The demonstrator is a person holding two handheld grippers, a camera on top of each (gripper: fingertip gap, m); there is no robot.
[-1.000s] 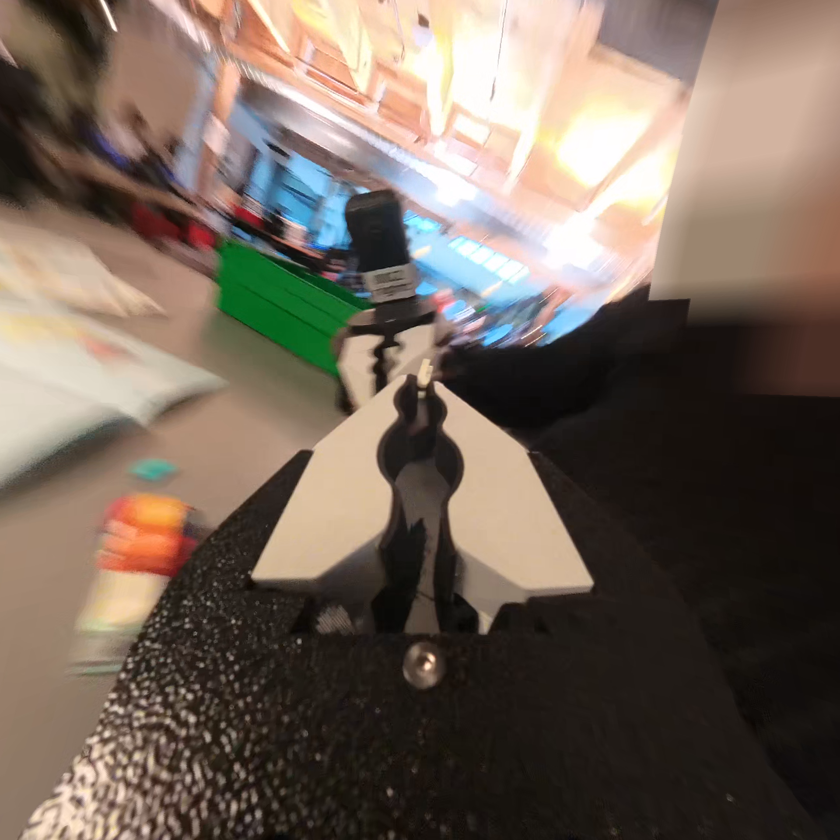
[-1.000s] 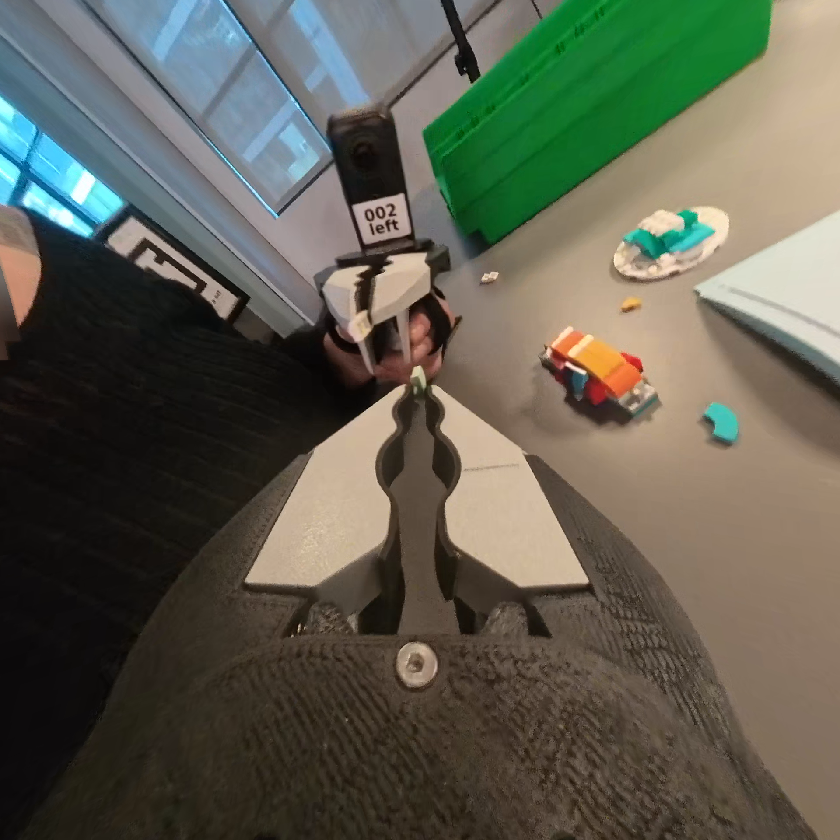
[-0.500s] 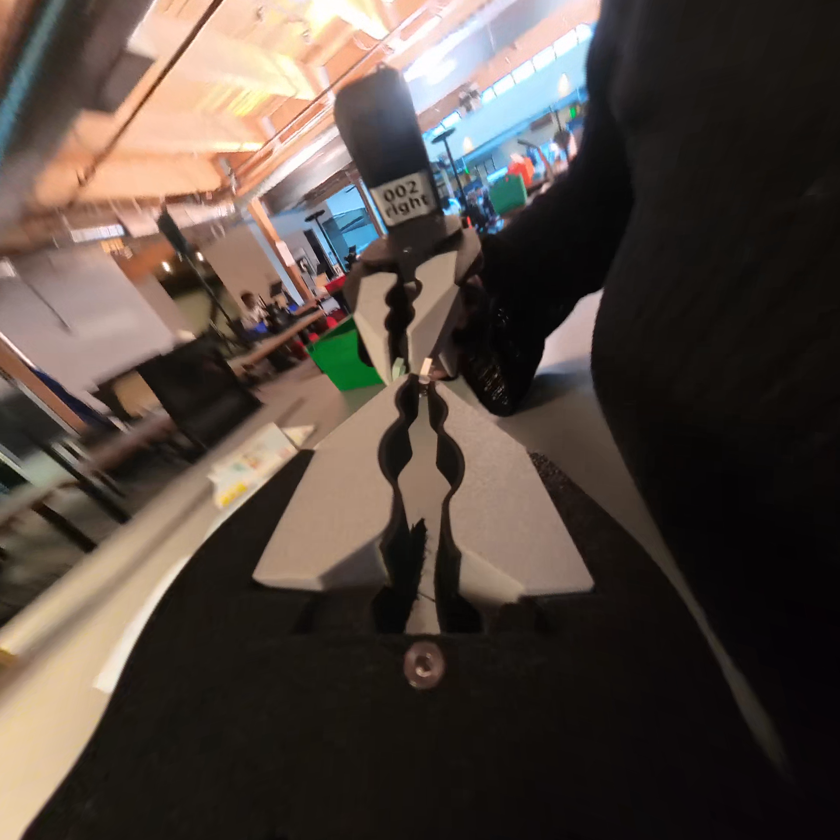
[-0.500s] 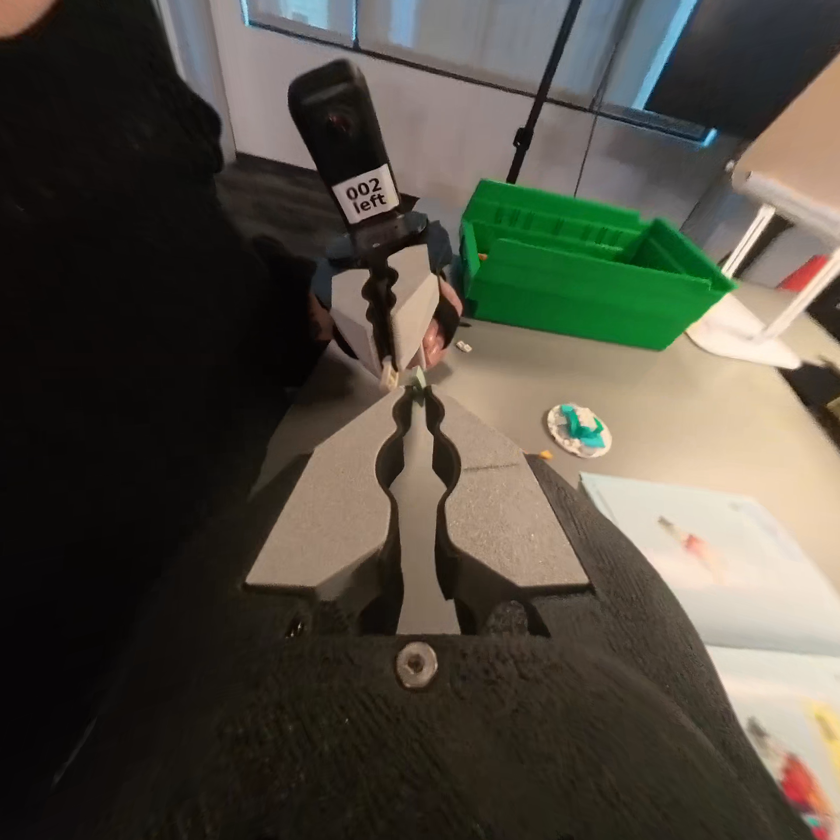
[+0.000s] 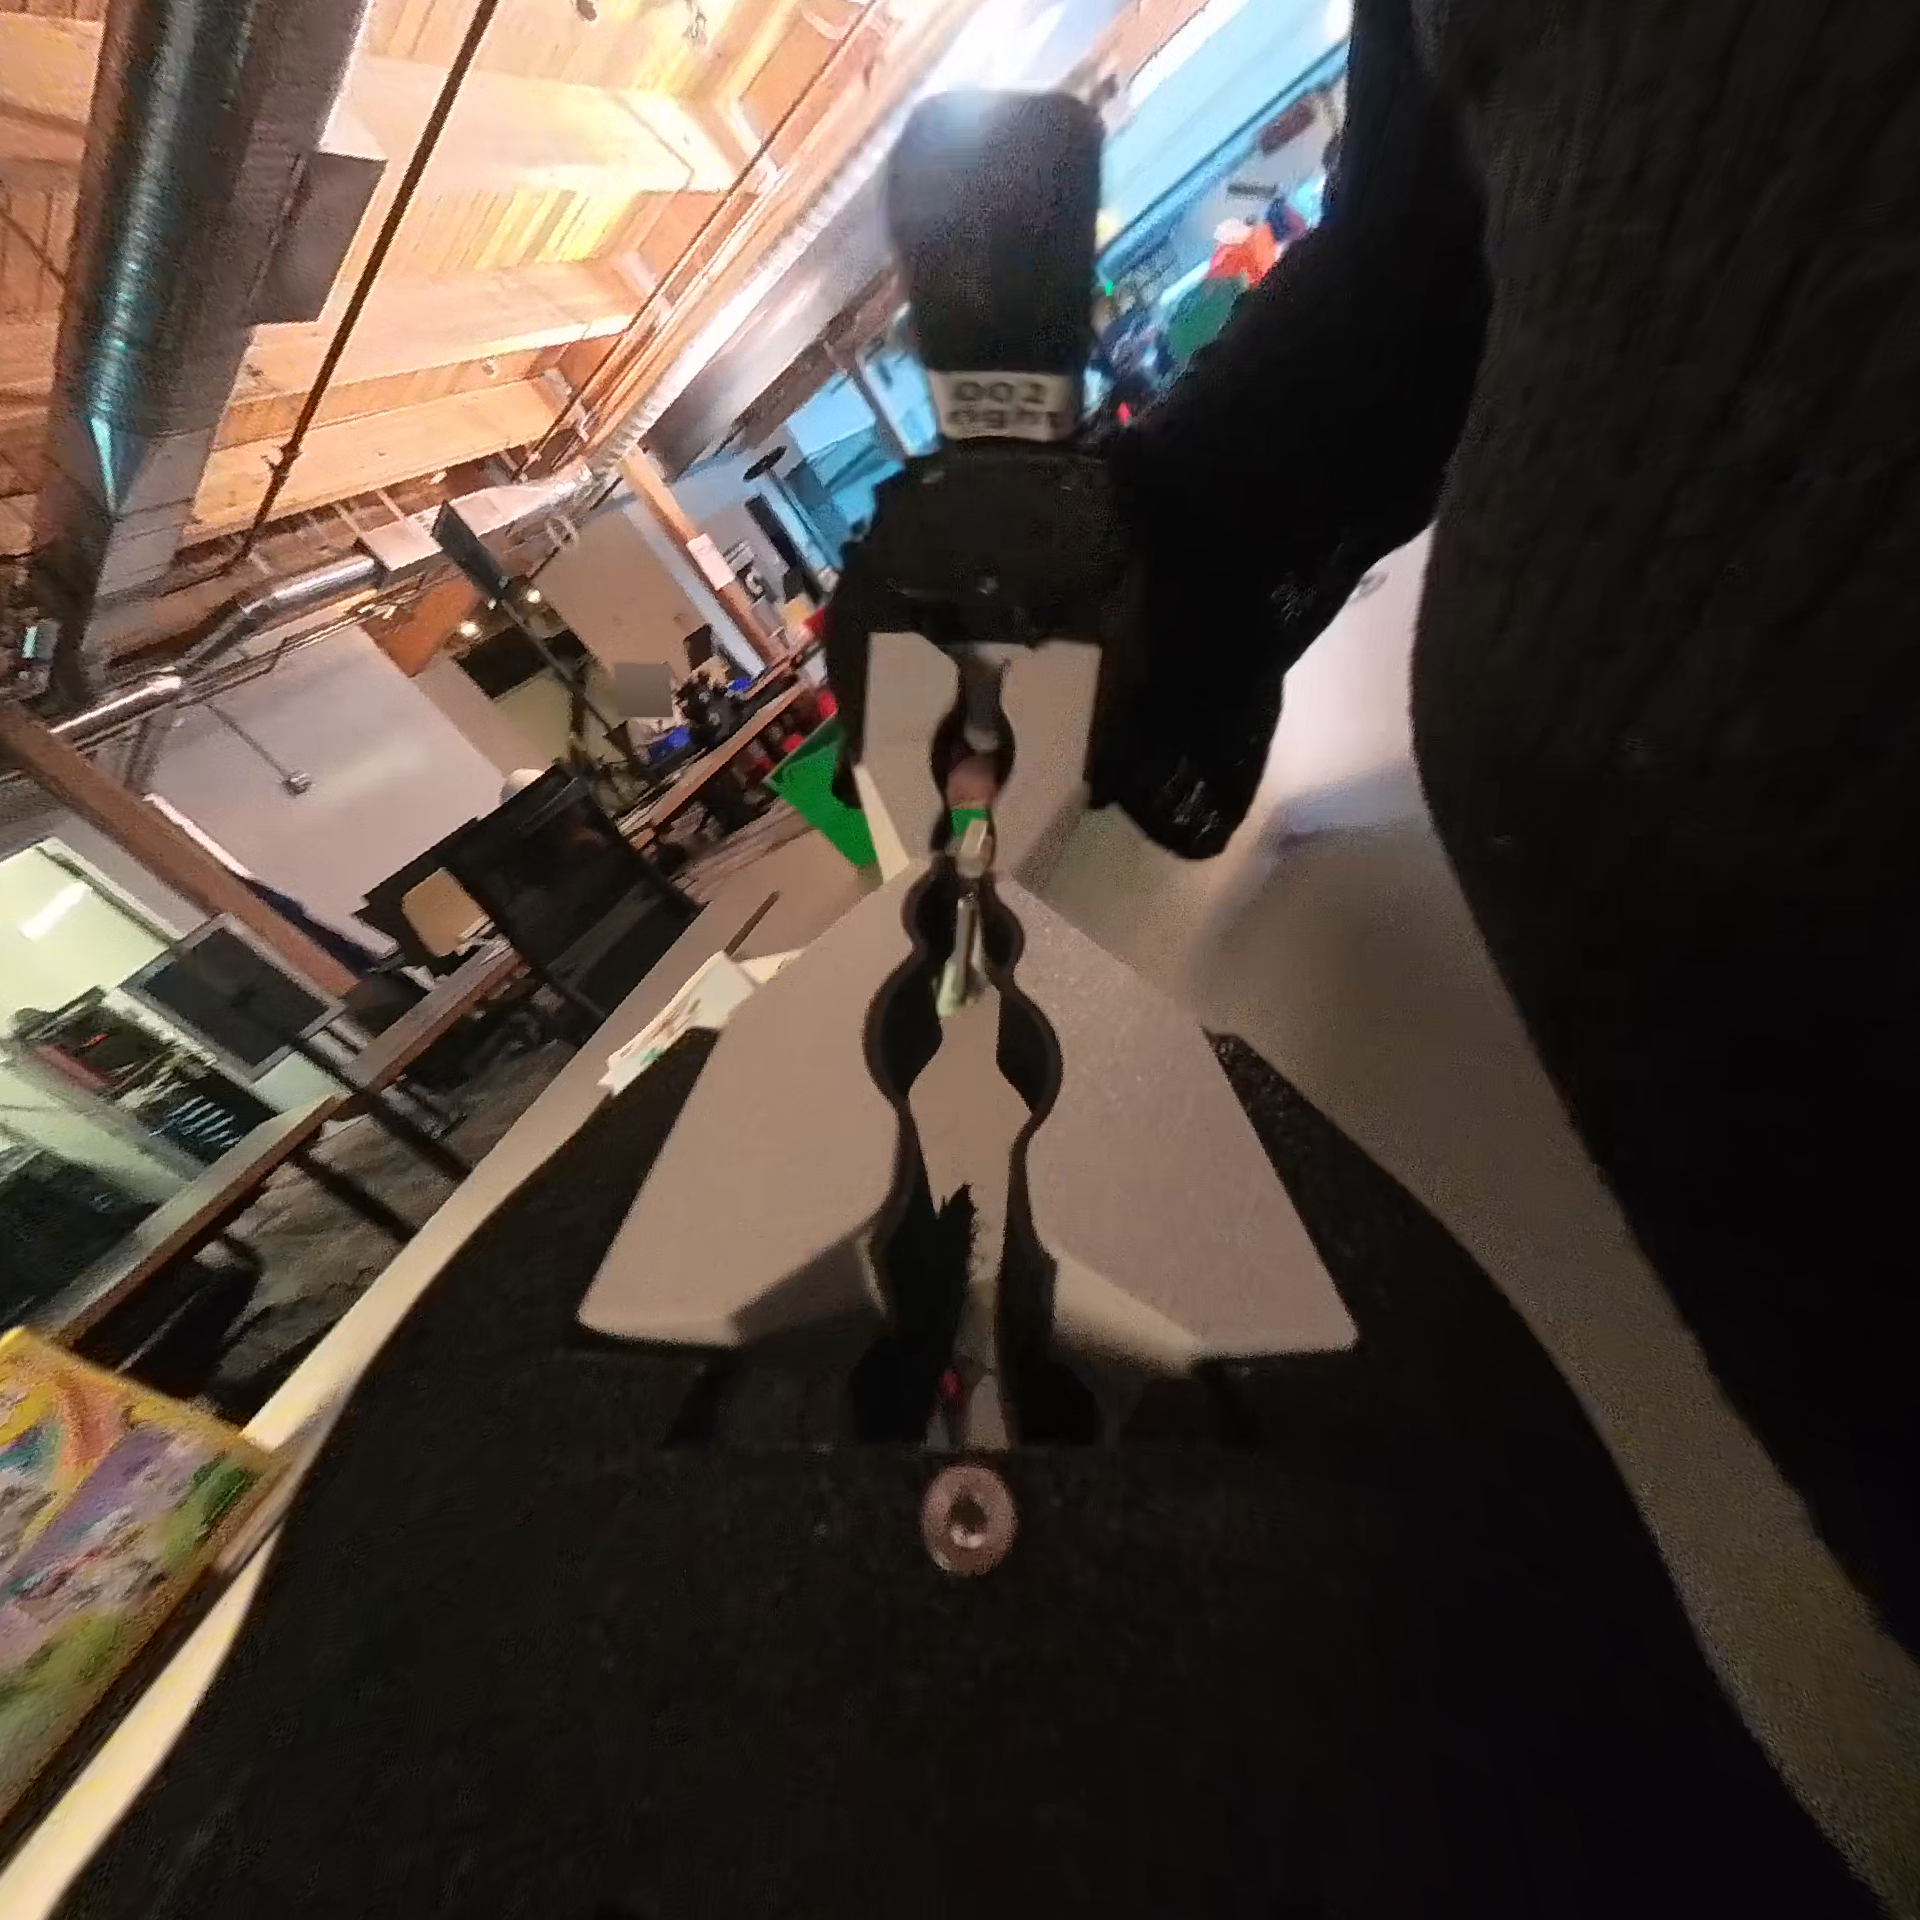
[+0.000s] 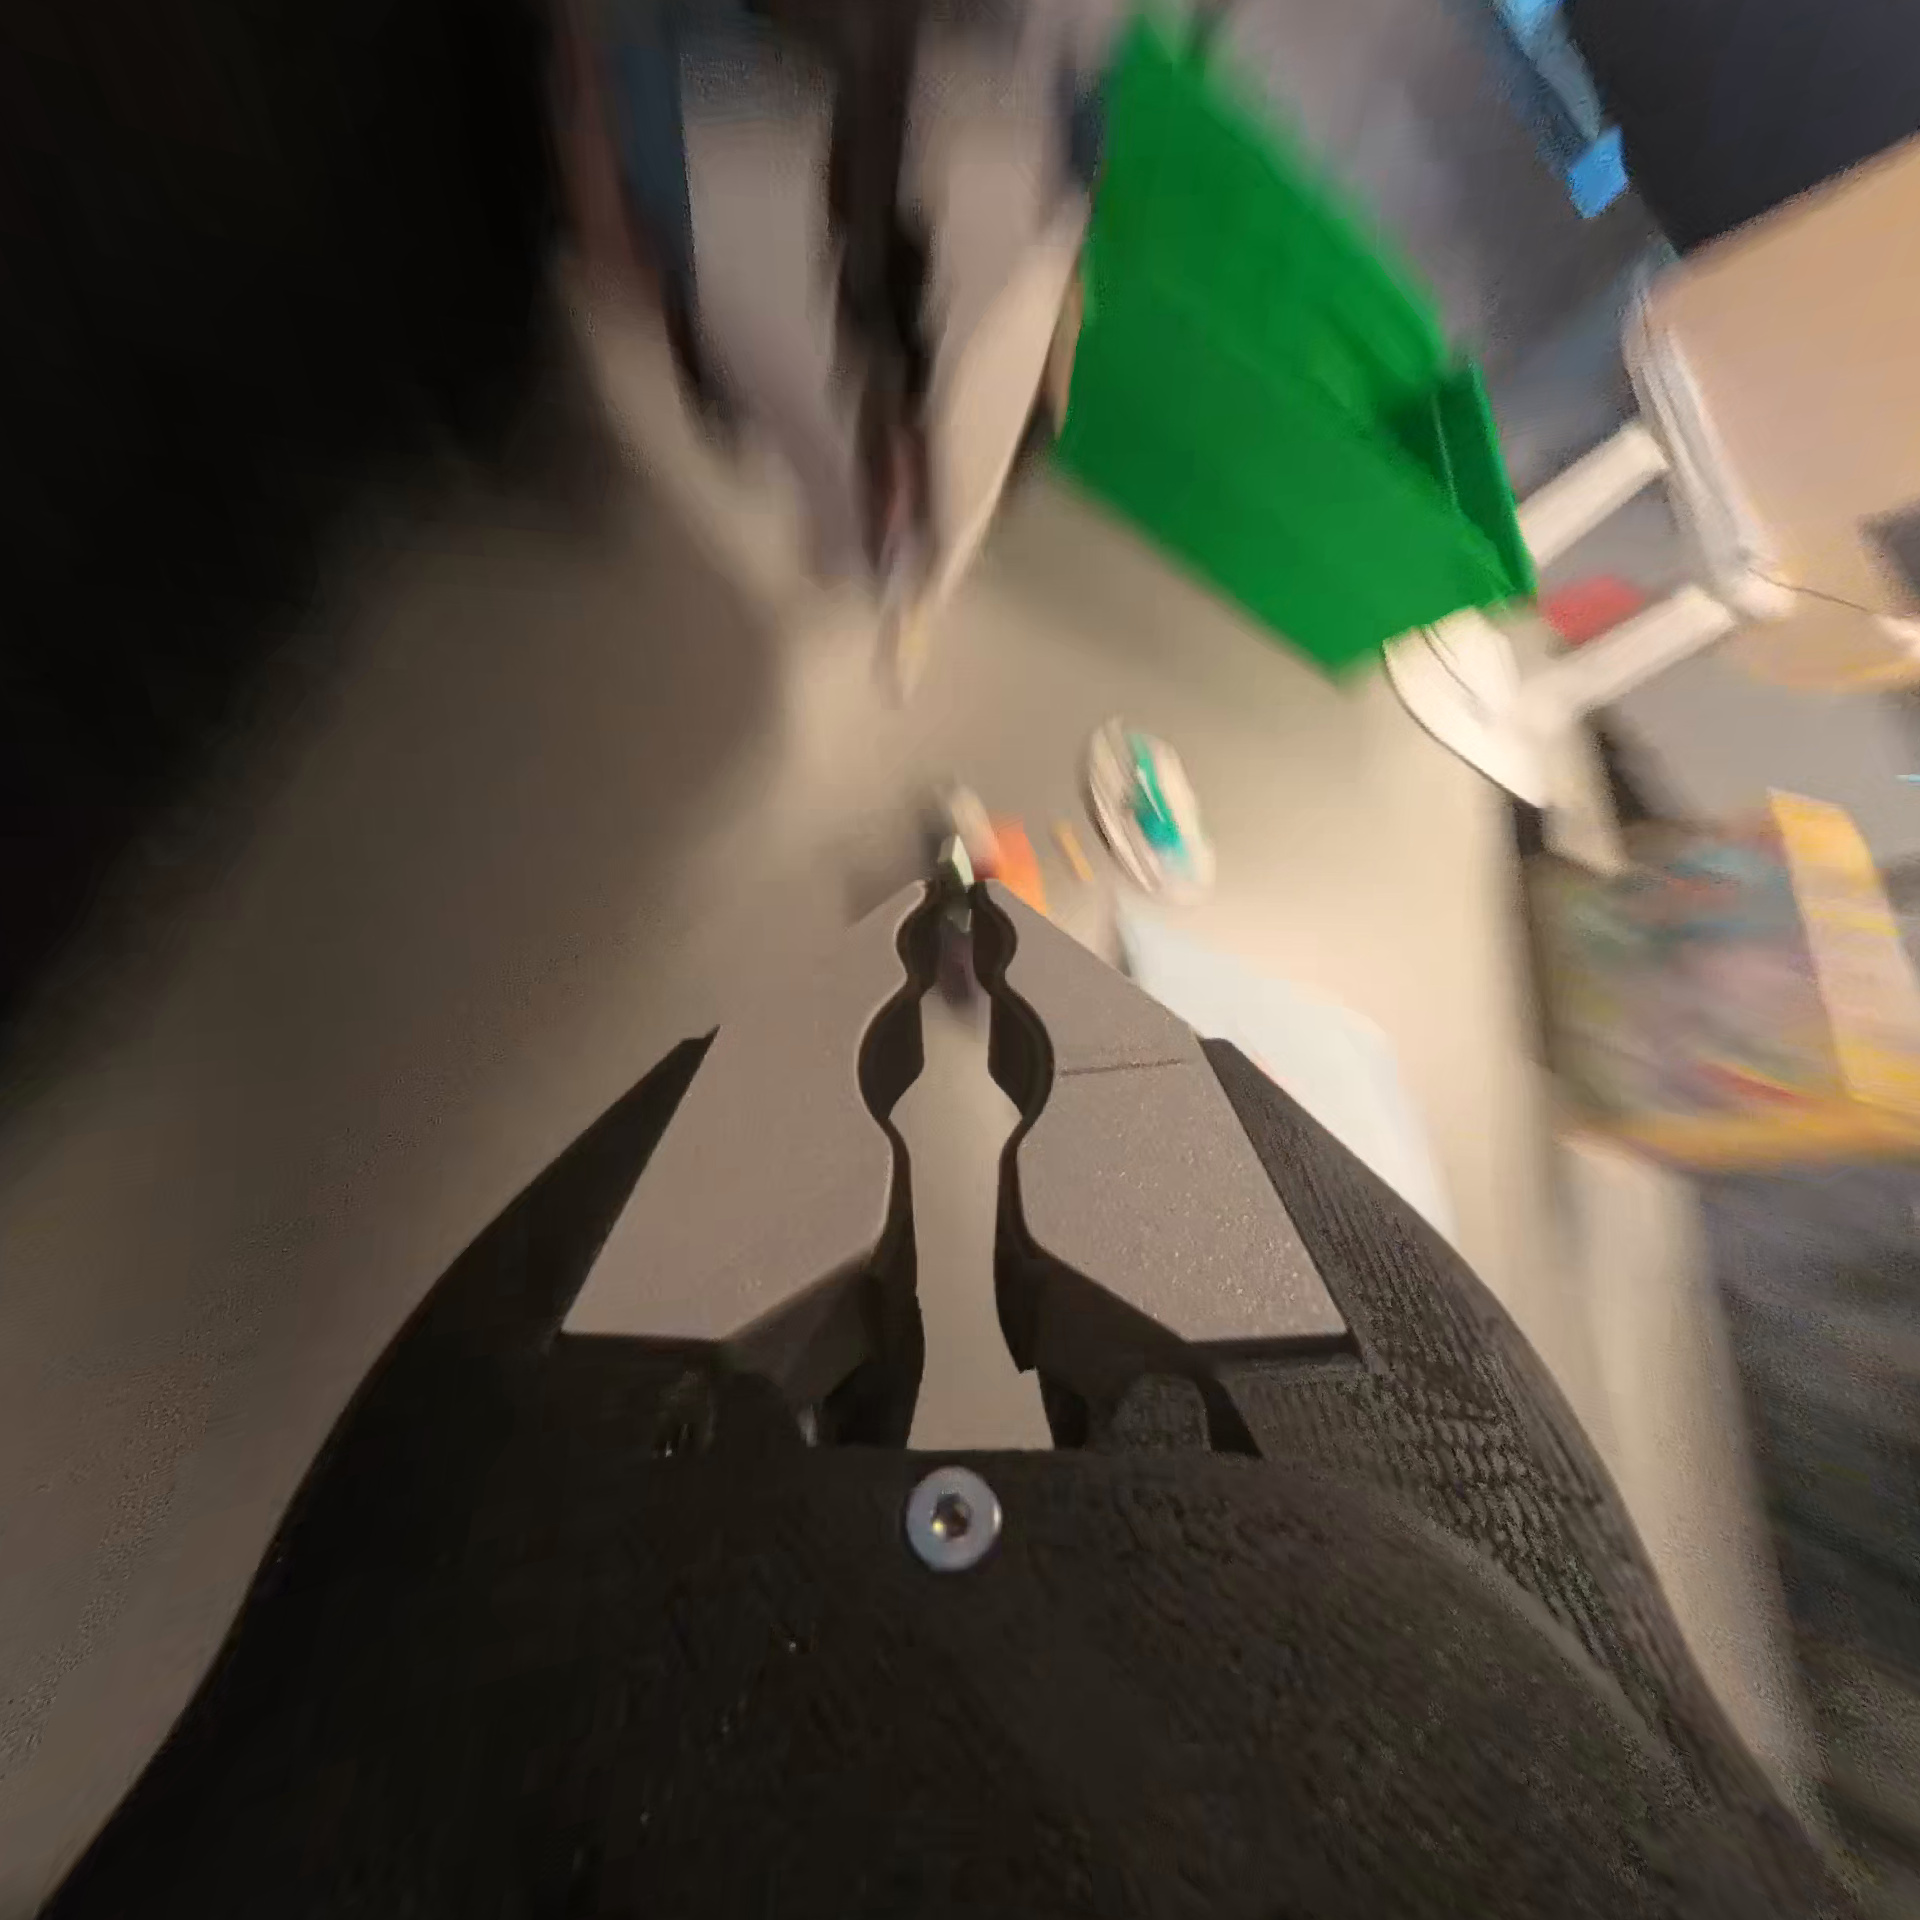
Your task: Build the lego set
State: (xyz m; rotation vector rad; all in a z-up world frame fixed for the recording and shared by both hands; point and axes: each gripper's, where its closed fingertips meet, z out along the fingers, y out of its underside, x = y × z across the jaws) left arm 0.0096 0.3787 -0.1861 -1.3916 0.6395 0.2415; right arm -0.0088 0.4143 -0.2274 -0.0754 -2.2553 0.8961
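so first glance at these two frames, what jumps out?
In the left wrist view, the two grippers meet tip to tip mid-frame: the left gripper pinches a small pale lego piece right against the right gripper, held by a black-sleeved arm. The right wrist view is smeared with motion blur, yet the bright green bin at upper right stands out, with a small round white-and-teal build on the grey table below it.

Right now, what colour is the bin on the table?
Bright green; the bin shows best in the right wrist view, though blurred.
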